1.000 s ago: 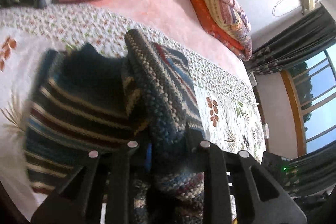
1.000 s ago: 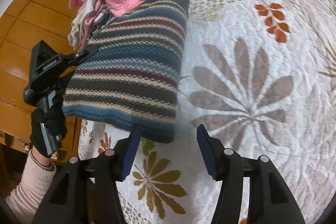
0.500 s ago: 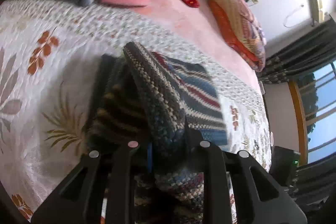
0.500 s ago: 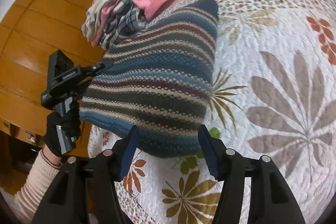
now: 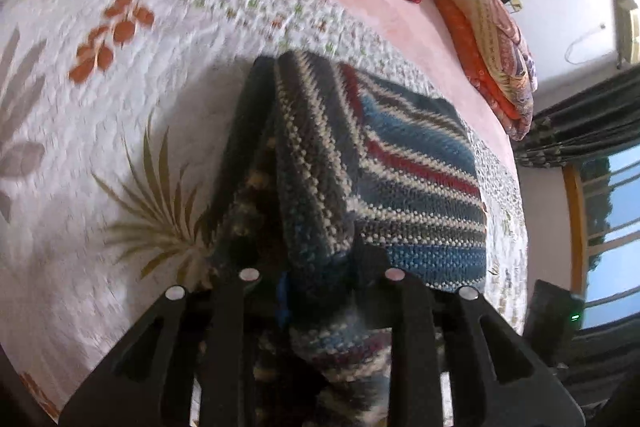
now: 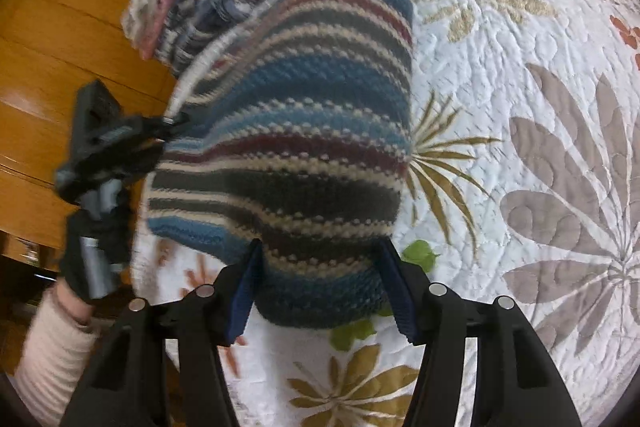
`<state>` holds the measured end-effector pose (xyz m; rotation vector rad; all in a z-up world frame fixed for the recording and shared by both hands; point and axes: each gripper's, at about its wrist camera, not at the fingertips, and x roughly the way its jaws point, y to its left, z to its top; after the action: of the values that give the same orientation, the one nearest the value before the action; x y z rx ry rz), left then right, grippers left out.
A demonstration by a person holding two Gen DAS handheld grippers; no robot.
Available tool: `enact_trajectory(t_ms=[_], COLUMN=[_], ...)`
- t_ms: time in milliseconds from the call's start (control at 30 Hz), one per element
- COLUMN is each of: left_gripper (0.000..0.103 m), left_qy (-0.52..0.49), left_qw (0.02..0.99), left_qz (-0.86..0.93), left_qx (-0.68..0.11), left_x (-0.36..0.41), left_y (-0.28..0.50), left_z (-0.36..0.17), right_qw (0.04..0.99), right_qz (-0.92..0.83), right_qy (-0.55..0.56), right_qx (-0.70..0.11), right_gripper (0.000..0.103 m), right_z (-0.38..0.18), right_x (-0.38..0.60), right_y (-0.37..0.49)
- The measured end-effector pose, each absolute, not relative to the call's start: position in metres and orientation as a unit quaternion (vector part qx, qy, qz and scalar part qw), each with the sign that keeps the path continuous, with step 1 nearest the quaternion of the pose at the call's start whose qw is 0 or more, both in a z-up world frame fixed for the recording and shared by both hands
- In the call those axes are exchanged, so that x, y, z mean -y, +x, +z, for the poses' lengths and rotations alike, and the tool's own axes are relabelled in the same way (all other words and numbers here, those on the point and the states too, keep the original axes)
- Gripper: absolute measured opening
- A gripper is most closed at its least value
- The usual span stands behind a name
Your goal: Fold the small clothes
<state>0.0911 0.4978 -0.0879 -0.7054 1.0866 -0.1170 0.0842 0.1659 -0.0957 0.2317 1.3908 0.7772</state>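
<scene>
Two grippers are working one blue-striped knitted sweater (image 6: pixel 296 131) over the floral quilted bed (image 6: pixel 520 75): my left gripper (image 5: pixel 320 275) is pinching its folded edge, my right gripper (image 6: pixel 320 283) is gaping around its hem.

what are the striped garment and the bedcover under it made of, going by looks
Striped garment: chunky knitted yarn, probably wool or acrylic, matte; the raised stitches show along each stripe.
Bedcover: quilted printed cloth, likely cotton or a blend, matte; stitched lines puff the surface around the flower print.
</scene>
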Motion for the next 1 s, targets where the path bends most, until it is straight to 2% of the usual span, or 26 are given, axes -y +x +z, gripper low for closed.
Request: enact_trajectory(t_ms=[133, 267, 367, 433, 467, 500, 600, 833, 1000], left_gripper=[0.043, 0.061, 0.062, 0.051, 0.026, 0.018, 0.014, 0.014, 0.014], left_qy=[-0.319, -0.295, -0.289, -0.281, -0.291, -0.307, -0.323, -0.307, -0.267], left_qw=[0.804, 0.809, 0.799, 0.790, 0.784, 0.776, 0.779, 0.806, 0.793], left_qz=[-0.058, -0.063, -0.070, -0.052, -0.057, -0.062, -0.056, -0.059, -0.038], left_qx=[-0.499, -0.505, -0.523, -0.542, -0.545, -0.547, -0.534, -0.502, -0.546], left_x=[-0.495, -0.480, -0.465, -0.459, -0.458, -0.459, -0.464, -0.497, -0.492], left_y=[0.061, 0.034, 0.029, 0.035, 0.037, 0.039, 0.037, 0.021, 0.029], left_z=[-0.069, -0.061, -0.071, -0.086, -0.092, -0.097, -0.094, -0.056, -0.093], right_qw=[0.696, 0.695, 0.696, 0.698, 0.698, 0.699, 0.700, 0.702, 0.701], right_qz=[0.348, 0.349, 0.347, 0.345, 0.345, 0.345, 0.347, 0.364, 0.357], right_qy=[0.100, 0.105, 0.106, 0.104, 0.102, 0.100, 0.094, 0.087, 0.075], right_qx=[-0.620, -0.619, -0.619, -0.619, -0.619, -0.619, -0.616, -0.606, -0.612], right_gripper=[0.058, 0.059, 0.059, 0.059, 0.059, 0.059, 0.059, 0.061, 0.061], right_z=[-0.099, -0.100, -0.100, -0.097, -0.096, -0.094, -0.088, -0.077, -0.085], right_x=[-0.166, -0.163, -0.161, -0.163, -0.164, -0.164, -0.163, -0.172, -0.183], right_y=[0.082, 0.081, 0.080, 0.080, 0.079, 0.079, 0.077, 0.074, 0.075])
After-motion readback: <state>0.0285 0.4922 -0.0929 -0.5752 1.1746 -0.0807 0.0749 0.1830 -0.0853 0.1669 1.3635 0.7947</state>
